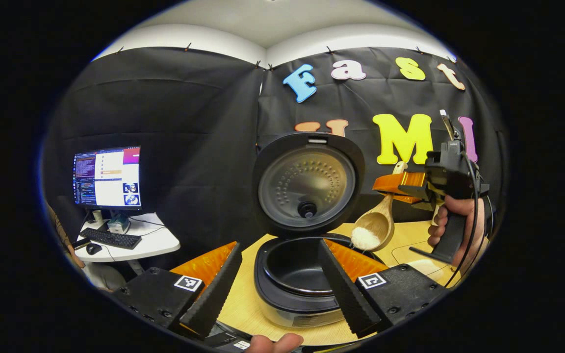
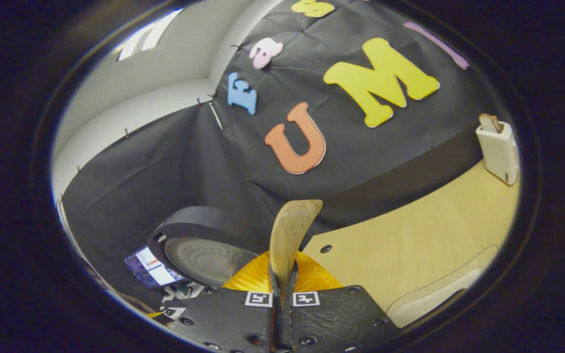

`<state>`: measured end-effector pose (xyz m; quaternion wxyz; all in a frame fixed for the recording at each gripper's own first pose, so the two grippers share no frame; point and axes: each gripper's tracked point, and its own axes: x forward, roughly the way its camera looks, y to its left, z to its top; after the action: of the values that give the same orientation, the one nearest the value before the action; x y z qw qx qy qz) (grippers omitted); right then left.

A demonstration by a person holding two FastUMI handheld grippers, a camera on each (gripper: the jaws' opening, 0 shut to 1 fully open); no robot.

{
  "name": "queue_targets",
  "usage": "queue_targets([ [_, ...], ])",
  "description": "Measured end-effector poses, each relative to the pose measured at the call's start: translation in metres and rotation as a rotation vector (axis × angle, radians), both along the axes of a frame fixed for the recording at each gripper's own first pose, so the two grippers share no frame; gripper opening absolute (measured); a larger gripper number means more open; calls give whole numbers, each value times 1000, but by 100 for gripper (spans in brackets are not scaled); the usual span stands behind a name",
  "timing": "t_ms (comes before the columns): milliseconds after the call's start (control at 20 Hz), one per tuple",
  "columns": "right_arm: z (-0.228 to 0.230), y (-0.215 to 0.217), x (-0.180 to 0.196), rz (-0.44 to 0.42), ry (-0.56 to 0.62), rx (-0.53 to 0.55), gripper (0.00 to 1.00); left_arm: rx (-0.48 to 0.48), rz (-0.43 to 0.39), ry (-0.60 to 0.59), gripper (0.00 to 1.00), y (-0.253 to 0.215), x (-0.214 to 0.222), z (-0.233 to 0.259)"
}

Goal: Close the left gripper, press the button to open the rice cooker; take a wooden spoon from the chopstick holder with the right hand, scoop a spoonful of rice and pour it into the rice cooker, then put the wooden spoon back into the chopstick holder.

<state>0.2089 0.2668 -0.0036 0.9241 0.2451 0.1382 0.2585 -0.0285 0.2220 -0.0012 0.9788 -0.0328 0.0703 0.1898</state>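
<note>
Gripping wooden spoon [image 1: 379,223] (rice-laden), right gripper [image 2: 282,294], left gripper [image 1: 277,289] fingers spread, rice cooker [image 1: 302,274] between.

My light wooden table [image 1: 248,304] carries the open rice cooker [image 1: 297,289], which stands near its front edge. Far back by the cloth wall, the pale chopstick holder [image 2: 498,149] stands upright on the same tabletop, well apart from the cooker.
</note>
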Motion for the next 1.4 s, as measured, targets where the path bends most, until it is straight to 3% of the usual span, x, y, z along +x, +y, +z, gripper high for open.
queue_targets([
  [600,19,71,-42,83,-545,-448,0,-53,29,11,99,15,-9,-7],
  [700,28,76,-49,90,-619,-484,0,-65,21,2,99,15,-10,-5],
  [1000,35,68,-47,77,-623,-440,0,-80,21,10,99,16,-13,-9],
  [1400,46,43,-38,88,-421,-207,1,-89,-2,6,99,7,-14,-6],
])
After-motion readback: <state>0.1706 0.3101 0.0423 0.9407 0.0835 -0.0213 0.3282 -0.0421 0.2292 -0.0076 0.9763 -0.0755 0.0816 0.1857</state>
